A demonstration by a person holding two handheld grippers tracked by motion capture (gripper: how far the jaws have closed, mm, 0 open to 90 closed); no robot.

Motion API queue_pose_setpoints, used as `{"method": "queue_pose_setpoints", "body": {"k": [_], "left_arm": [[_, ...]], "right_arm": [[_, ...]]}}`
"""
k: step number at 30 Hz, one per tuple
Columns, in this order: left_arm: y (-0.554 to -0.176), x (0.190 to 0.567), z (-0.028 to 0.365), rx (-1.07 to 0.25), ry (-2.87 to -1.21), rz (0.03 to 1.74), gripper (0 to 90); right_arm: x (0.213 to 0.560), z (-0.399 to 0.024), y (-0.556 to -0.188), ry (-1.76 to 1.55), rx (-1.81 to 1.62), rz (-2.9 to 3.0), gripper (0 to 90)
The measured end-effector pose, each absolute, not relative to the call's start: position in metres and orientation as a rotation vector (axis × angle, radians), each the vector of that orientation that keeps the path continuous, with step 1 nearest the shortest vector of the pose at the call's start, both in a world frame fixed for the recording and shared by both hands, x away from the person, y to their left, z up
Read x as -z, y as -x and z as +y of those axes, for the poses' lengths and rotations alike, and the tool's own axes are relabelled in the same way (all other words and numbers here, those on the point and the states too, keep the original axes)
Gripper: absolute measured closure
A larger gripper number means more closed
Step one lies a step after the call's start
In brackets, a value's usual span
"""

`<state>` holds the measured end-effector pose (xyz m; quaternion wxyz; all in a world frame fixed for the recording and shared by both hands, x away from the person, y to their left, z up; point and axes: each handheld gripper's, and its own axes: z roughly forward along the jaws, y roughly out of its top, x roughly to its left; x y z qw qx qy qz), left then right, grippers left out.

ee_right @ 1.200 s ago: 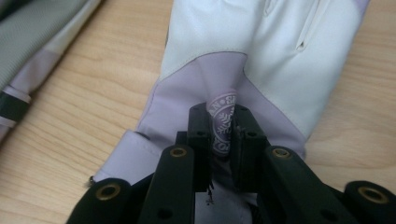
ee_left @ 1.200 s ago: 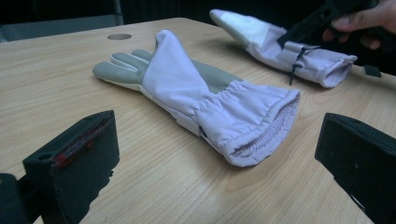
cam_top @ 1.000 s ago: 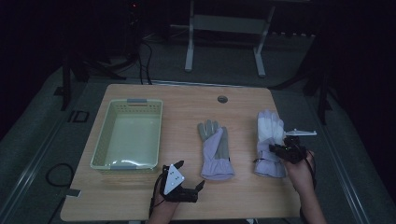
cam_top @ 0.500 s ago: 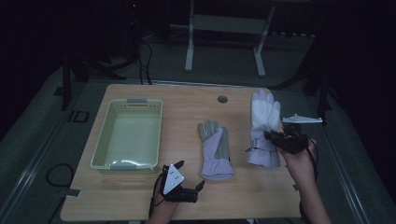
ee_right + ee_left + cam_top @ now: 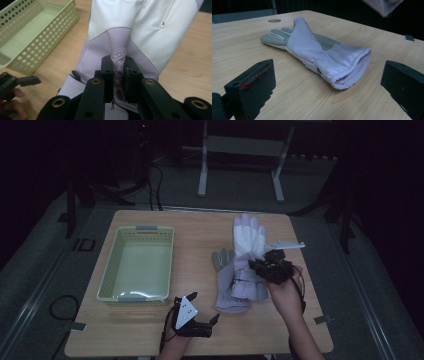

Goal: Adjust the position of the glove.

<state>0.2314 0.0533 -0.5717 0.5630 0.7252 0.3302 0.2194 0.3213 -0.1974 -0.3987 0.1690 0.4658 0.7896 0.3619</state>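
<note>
Spreading across the high view, the wooden desk (image 5: 200, 330) is leaving bare room along its near edge and its far left corner. The pale green basket (image 5: 136, 265) is sitting at the left, standing apart from everything else. A grey-palmed glove (image 5: 226, 287) is lying flat at the middle, its cuff pointing toward the near edge. The white glove (image 5: 249, 240) is now hanging over it, partly overlapping it; a second ago it was lying flat near the right edge, well apart. The right tool (image 5: 256, 266) is clenching this white glove at its cuff, jaws pinching a fold of fabric, and has risen and come leftward. The left tool (image 5: 204, 309) is resting near the front edge, jaws spread wide, gripping nothing.
</note>
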Motion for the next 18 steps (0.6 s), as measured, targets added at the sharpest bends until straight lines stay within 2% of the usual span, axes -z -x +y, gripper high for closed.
{"method": "queue_pose_setpoints", "body": {"k": [18], "left_arm": [[-0.232, 0.572, 0.053, -0.495, -1.713, 0.773, 0.0]], "right_arm": [[0.476, -0.156, -0.348, -1.449, -0.796, 2.355, 80.2]]}}
